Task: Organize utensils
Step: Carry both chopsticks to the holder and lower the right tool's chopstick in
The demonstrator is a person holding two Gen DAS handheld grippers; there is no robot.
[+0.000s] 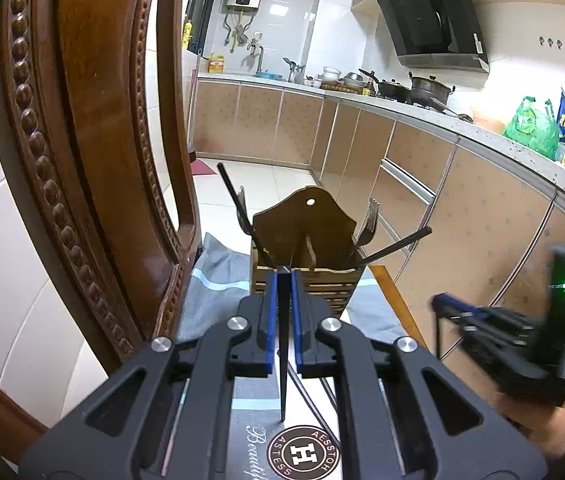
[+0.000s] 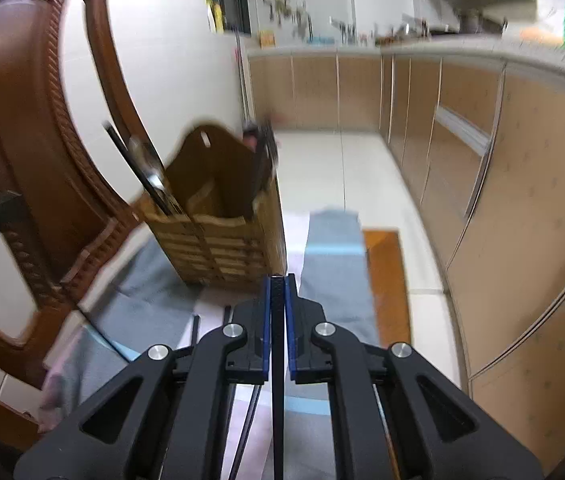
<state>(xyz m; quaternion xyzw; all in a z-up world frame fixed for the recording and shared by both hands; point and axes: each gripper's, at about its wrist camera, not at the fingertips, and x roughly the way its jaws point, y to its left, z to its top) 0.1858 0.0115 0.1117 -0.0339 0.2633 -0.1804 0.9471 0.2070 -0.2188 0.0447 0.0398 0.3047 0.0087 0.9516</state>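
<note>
A wooden utensil holder (image 1: pixel 306 256) stands on a grey-and-white cloth (image 1: pixel 218 268) at the table's far end, with forks (image 1: pixel 368 220) and black chopsticks (image 1: pixel 236 200) sticking out. My left gripper (image 1: pixel 283 276) is shut on a black chopstick (image 1: pixel 283 344), held upright just before the holder. My right gripper (image 2: pixel 278 282) is shut on another black chopstick (image 2: pixel 277 380), right of and before the holder (image 2: pixel 218 216). The right gripper also shows blurred in the left wrist view (image 1: pixel 494 320). More chopsticks (image 2: pixel 248 420) lie on the cloth below.
A carved wooden chair back (image 1: pixel 94 152) stands close on the left. The wooden table edge (image 2: pixel 386 280) shows right of the cloth. Kitchen cabinets (image 1: pixel 462 208) and a cluttered counter (image 1: pixel 402 92) run along the right and back.
</note>
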